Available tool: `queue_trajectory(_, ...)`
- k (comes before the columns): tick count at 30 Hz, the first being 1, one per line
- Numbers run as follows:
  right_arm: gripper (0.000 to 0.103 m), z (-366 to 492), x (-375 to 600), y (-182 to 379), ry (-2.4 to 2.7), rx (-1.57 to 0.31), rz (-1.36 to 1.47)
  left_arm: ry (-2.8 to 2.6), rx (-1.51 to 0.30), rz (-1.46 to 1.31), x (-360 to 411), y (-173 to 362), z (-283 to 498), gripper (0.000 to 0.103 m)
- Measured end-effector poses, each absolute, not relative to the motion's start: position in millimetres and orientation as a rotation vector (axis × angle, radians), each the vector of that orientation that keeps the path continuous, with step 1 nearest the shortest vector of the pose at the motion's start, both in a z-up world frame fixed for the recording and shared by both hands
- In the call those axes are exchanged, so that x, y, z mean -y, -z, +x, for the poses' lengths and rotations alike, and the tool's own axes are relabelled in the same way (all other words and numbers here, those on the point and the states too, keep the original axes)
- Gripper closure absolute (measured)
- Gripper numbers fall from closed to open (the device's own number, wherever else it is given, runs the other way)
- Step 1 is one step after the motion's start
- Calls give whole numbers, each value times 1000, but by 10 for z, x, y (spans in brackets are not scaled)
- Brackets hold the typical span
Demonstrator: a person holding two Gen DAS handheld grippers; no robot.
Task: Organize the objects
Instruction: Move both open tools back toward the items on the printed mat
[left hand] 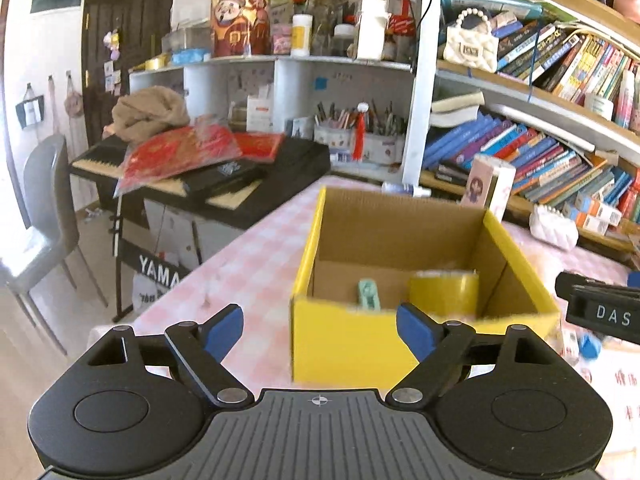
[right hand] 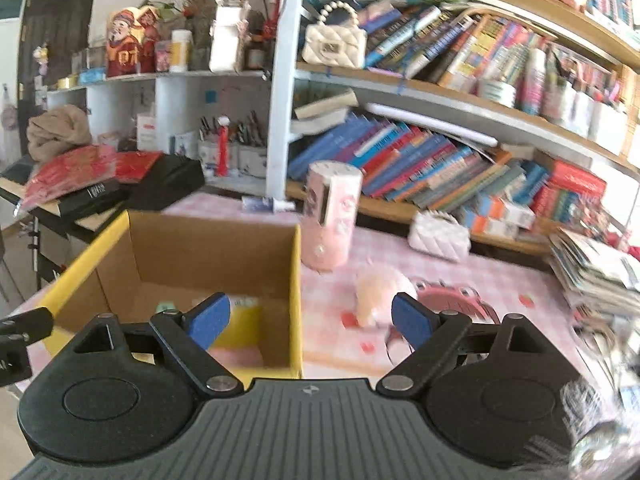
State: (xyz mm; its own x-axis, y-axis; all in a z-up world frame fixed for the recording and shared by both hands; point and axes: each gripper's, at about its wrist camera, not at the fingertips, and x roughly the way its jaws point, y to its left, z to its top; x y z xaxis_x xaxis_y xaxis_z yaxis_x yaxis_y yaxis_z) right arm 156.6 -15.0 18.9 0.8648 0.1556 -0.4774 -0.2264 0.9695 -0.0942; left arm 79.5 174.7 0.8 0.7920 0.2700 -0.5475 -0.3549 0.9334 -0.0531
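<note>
Both tools stand wide open and empty over the pink checked counter [left hand: 256,264], with loose items not yet boxed.

Left tool [left hand: 320,330] hovers just before the near wall of the yellow cardboard box [left hand: 360,344], blue pads spread, nothing between them; the box already holds a small green clip [left hand: 369,294] and a yellow roll [left hand: 444,292]. Right tool [right hand: 311,318] hangs by the box's right wall, equally spread and empty. Just beyond its right pad lies a pink plush toy [right hand: 380,292], touching or overlapping a pink round item, too blurred to identify. Judgement: the plush is light, soft and compressible, not fragile or slippery; grip across its body mid-section, closing firmly. The tall pink canister [right hand: 332,216] standing behind looks rigid and smooth; take it low around the barrel.
</note>
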Motion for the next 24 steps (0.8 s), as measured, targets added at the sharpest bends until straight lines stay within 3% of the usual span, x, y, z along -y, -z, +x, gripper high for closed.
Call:
queue_trajectory(13,13,636,175,153,-181,-574,-189,-308,-659,-116,-1560,218,99,15)
queue_trajectory(24,8,191,534,230,-93,-593,-190,-194,-690,-60,-1165,284,-10,15)
